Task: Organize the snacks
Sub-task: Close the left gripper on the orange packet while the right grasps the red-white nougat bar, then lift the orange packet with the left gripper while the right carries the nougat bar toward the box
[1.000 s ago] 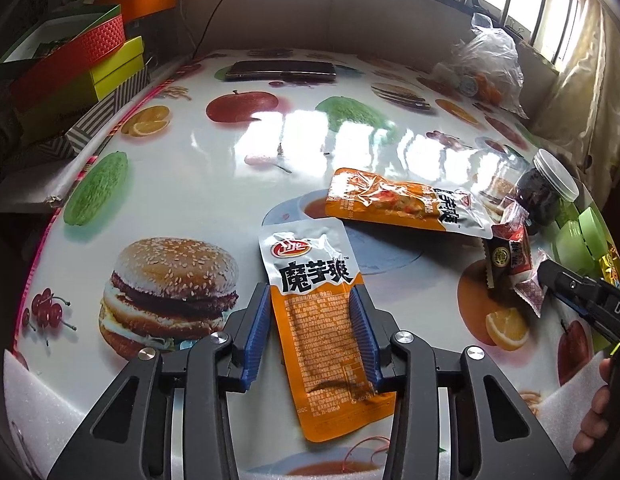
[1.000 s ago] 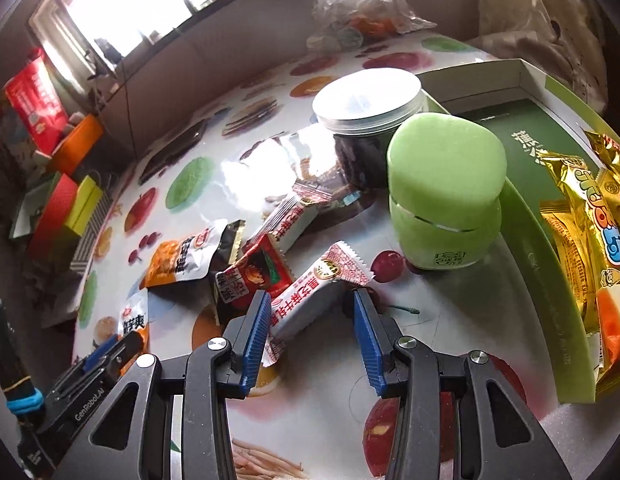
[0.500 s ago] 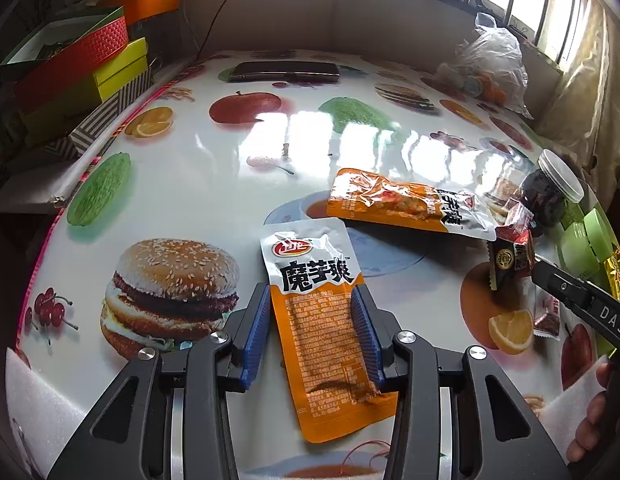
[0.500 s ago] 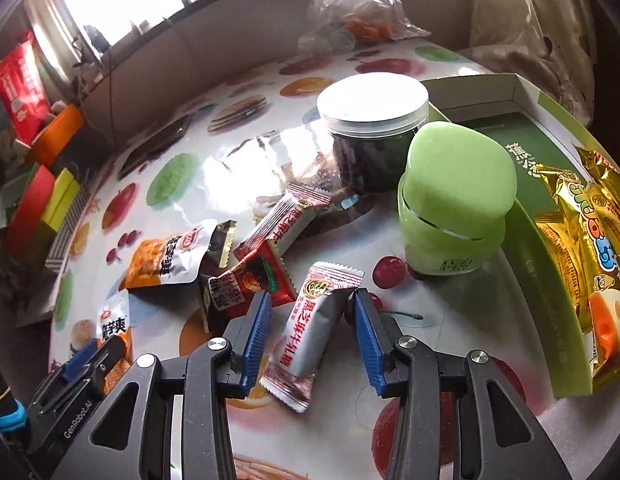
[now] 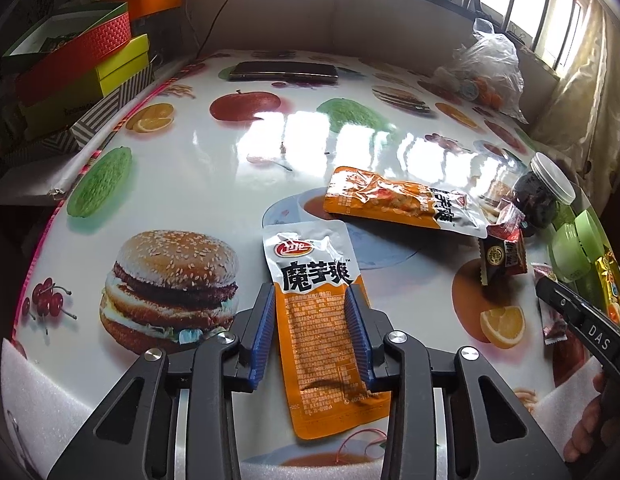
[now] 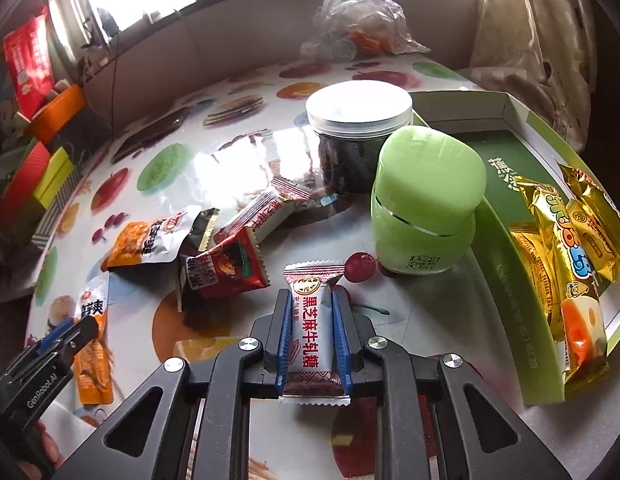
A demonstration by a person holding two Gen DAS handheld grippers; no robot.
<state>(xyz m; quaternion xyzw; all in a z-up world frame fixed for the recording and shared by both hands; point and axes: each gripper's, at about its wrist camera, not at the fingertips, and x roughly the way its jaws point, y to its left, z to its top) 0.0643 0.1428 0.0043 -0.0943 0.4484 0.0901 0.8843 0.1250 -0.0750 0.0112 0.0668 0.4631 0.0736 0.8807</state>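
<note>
White-wrapped nougat candy [image 6: 313, 338] now sits squarely between the blue pads [image 6: 283, 340] of the right gripper [image 6: 312, 316], which have closed onto its sides; a second ago it lay slanted on the table with the jaws wide around it, half a second ago partly lined up, now clamped lengthwise and straight. Judging by that, the pick is done and the carry comes next, probably toward the green tray [image 6: 514, 292] just to the right, where gold snack packs [image 6: 562, 264] already lie. Green lidded jar [image 6: 424, 200] and dark jar with white lid [image 6: 360, 140] stand between the candy and the tray's far end, so the path should stay low and near. Left gripper [image 5: 312, 320] has hardly changed: fingers apart, straddling the orange konjac pouch [image 5: 320, 320], pads right at its edges, pouch flat on the printed tablecloth [image 5: 182, 168]; cannot tell if it presses yet, looks unclamped. Second orange pouch [image 5: 402, 202] and red-black packet [image 5: 502, 260] wait near the jars, untouched. Task early-to-mid: one item gripped, several loose ones left on the table.
</note>
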